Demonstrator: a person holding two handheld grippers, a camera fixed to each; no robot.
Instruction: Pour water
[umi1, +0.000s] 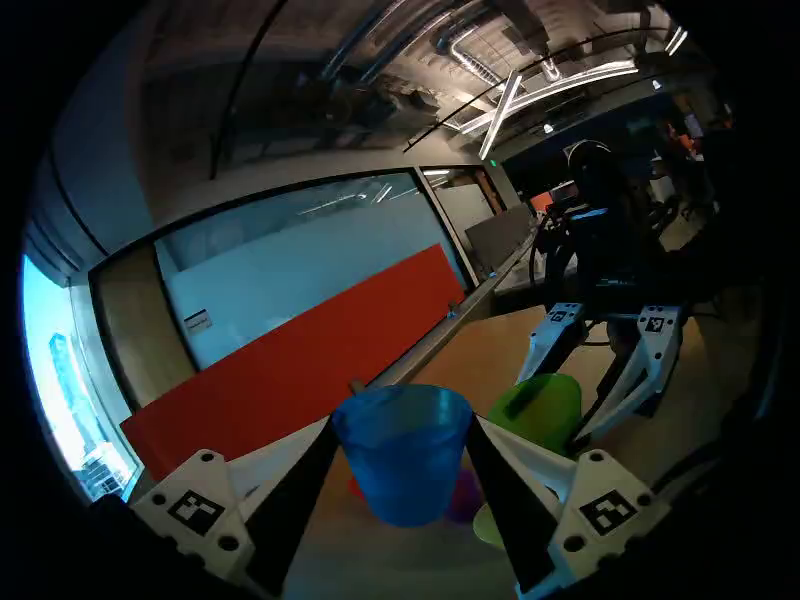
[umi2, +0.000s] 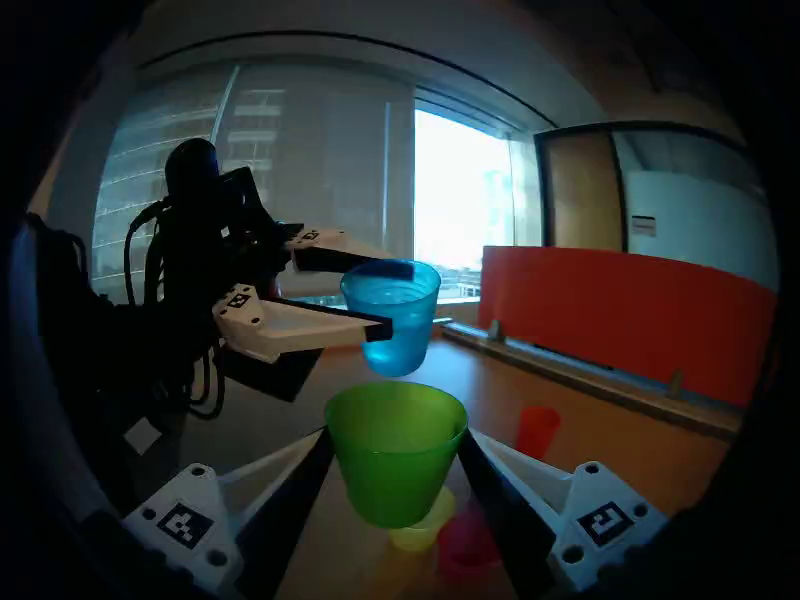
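The left gripper (umi1: 402, 428) clamps both fingers on the blue cup (umi1: 402, 465) and is held higher than the right gripper (umi2: 395, 440), which faces it, fingers pinching the green cup (umi2: 396, 455).

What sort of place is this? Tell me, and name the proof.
Probably an open-plan office: a glass-walled room, ceiling strip lights over exposed ducts, and a long wooden desk with an orange divider.

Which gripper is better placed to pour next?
Left, likely. The left gripper holds the blue cup higher than, and just beyond, the green cup, which sits upright in the right gripper, mouth open to receive.
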